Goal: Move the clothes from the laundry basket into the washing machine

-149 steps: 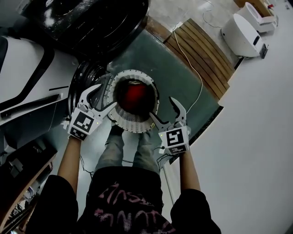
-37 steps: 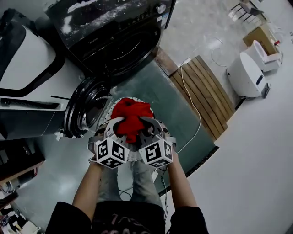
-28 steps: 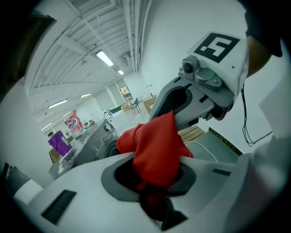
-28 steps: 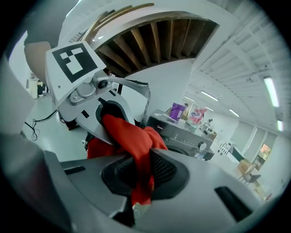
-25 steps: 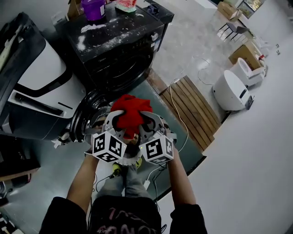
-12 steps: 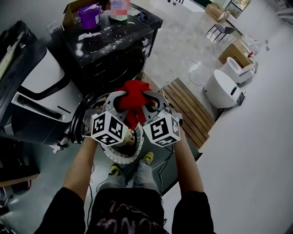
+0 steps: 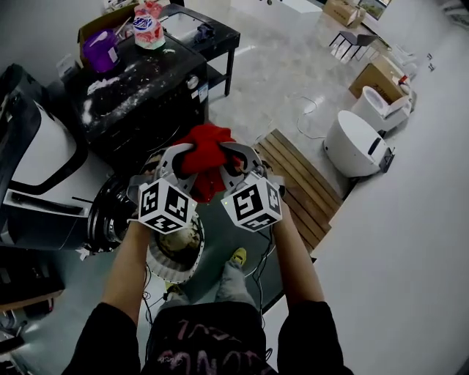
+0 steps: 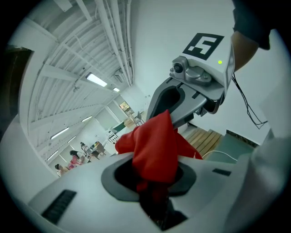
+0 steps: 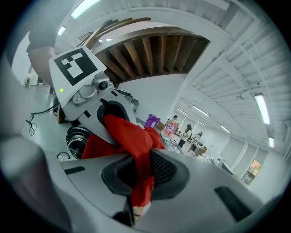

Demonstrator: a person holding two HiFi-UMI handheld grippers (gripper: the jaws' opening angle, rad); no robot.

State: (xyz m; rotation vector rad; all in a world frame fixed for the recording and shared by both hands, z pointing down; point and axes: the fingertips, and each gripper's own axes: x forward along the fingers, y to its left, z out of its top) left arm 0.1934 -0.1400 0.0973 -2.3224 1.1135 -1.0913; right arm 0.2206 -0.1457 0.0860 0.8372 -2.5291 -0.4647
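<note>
**The tally, kind by kind**

There are two grippers, the left gripper (image 7: 178, 162) and the right gripper (image 7: 233, 160). There is one red garment (image 7: 205, 155), one white laundry basket (image 7: 163, 266) and one dark washing machine (image 7: 139, 95). On its top are one purple container (image 7: 101, 50) and what may be one printed pouch (image 7: 146, 20). Two white rounded units (image 7: 355, 143) are on the floor.

Open-plan lab hall, ceiling strip lights (image 8: 97, 80), people (image 9: 186, 130) at desks (image 9: 196, 150), washing machine (image 7: 143, 102), cardboard box (image 7: 381, 73)

Left gripper (image 7: 183, 162), right gripper (image 7: 233, 162) side by side, tight on cloth (image 7: 206, 140)
</note>
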